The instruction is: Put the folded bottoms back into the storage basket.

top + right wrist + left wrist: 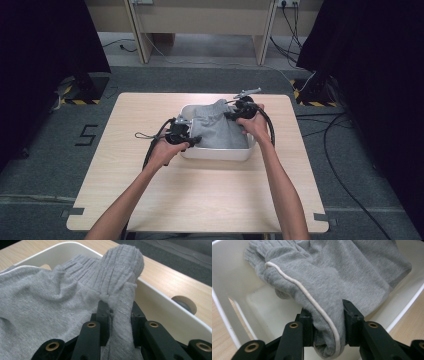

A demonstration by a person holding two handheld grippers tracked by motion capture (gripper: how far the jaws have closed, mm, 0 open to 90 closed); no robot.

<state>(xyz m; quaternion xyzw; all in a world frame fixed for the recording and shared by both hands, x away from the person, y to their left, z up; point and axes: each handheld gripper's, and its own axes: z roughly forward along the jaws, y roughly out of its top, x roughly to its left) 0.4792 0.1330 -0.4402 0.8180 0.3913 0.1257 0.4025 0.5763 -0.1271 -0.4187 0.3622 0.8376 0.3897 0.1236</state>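
left gripper (192, 141), at the centre-left of the high view, is clenched on one edge of the grey garment (218, 131); in the left gripper view my two black jaws pinch a fold of it that carries a white piping line (312, 300), and the cloth bulges out between them. right gripper (231, 116), a little higher and just right of centre in the high view, is clamped on the ribbed waistband end (120, 270), which stands up in a knob above the jaws in the right gripper view.

the garment sits in the white tub (220, 154) at the middle of the wooden table (200, 200), draped over most of its inside, and both my hands are at the tub's rim. its long axis runs from lower left to upper right in the high view, from one grip to the other, so it lies between my grippers rather than ahead of either. the left one holds the near, lower end; the right one holds the far, upper end. neither hand is closer to the cloth, since both are already on it.

i judge the coming move is to settle the cloth down inside the walls, which depends on both ends staying within the rim.

count: one garment, one tub, one table, two grippers, two hands.
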